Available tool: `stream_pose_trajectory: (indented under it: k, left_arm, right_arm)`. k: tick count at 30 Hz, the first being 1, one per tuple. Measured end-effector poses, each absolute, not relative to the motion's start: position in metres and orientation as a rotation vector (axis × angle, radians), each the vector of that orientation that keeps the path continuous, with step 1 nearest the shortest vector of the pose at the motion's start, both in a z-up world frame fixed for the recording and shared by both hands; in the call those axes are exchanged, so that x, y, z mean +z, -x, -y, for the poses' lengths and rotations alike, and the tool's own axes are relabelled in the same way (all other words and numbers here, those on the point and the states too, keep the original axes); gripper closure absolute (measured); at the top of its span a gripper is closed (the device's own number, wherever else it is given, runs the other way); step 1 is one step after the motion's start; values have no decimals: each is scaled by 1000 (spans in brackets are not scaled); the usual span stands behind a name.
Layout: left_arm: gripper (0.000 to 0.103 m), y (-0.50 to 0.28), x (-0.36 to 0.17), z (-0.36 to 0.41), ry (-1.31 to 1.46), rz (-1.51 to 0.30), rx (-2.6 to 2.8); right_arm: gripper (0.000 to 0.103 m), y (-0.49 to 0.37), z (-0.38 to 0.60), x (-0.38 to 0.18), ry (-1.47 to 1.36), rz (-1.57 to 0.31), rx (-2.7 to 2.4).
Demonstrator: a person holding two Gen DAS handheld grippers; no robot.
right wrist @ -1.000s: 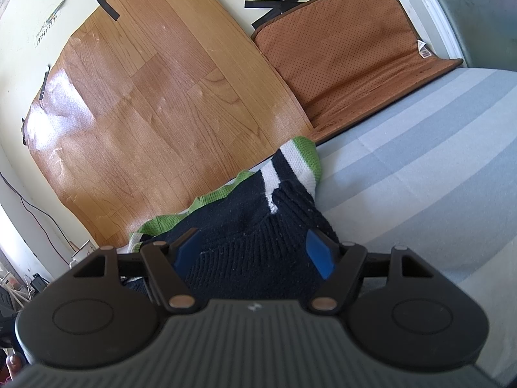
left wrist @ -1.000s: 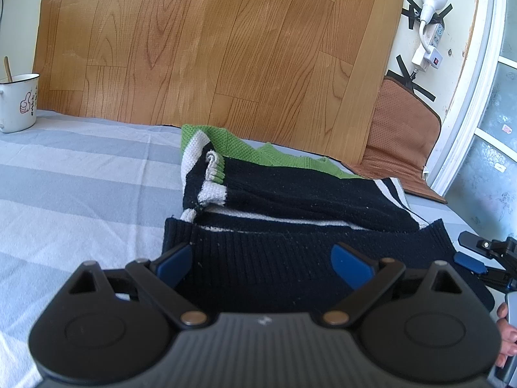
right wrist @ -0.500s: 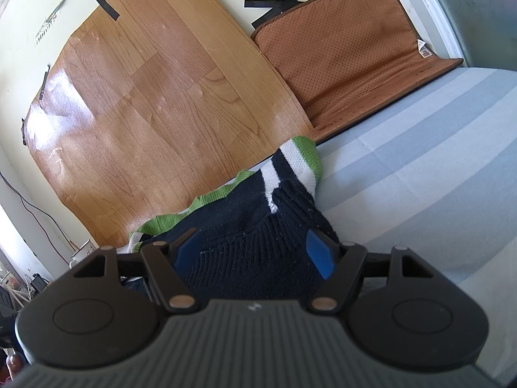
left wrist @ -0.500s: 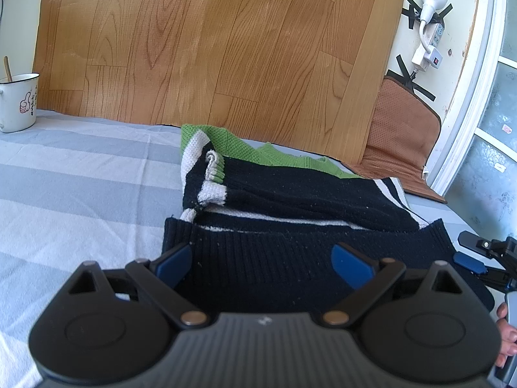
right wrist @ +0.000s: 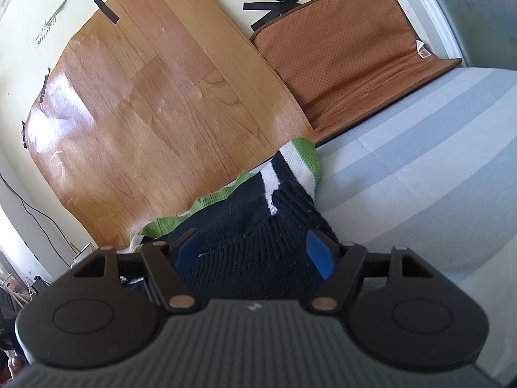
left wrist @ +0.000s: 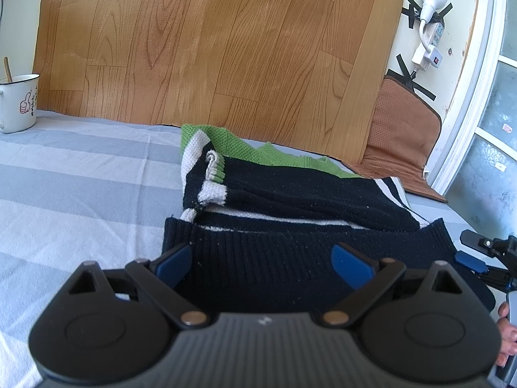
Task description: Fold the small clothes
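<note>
Lying on the striped bedsheet [left wrist: 80, 174], the knitted sweater [left wrist: 290, 194] is black with white and green bands, sleeves folded in over the body, its far edge near the wood-grain panel [left wrist: 210, 48]. Left gripper [left wrist: 263, 258] jaws spread wide over the ribbed hem, blue pads apart, gripping nothing. Right gripper [right wrist: 255, 252] also wide open over the hem's other corner, empty. White mug [left wrist: 17, 102] far left on the sheet, brown mat [right wrist: 349, 61] against the wall
</note>
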State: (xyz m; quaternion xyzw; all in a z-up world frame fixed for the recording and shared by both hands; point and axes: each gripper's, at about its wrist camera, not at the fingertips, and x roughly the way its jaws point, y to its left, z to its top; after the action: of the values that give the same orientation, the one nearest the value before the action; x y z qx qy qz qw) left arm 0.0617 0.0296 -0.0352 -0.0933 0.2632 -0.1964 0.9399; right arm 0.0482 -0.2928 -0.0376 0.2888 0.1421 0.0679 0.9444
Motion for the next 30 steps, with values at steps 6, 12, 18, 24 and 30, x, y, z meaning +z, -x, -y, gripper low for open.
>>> stream_pose_trajectory:
  k: [6, 12, 18, 24, 30]
  left_arm:
    - [6, -61, -35, -30, 190, -537, -399]
    - [5, -61, -35, -30, 191, -537, -400]
    - [4, -60, -35, -30, 193, -538, -402]
    - [4, -58, -36, -29, 194, -539, -402]
    - [4, -58, -36, -29, 194, -539, -402]
  right_arm:
    - [29, -47, 294, -37, -594, -286, 138]
    - [29, -47, 294, -37, -596, -285, 139]
    - [29, -47, 295, -37, -602, -284, 141]
    - [28, -47, 295, -37, -604, -284, 142]
    - [28, -47, 296, -37, -604, -284, 142]
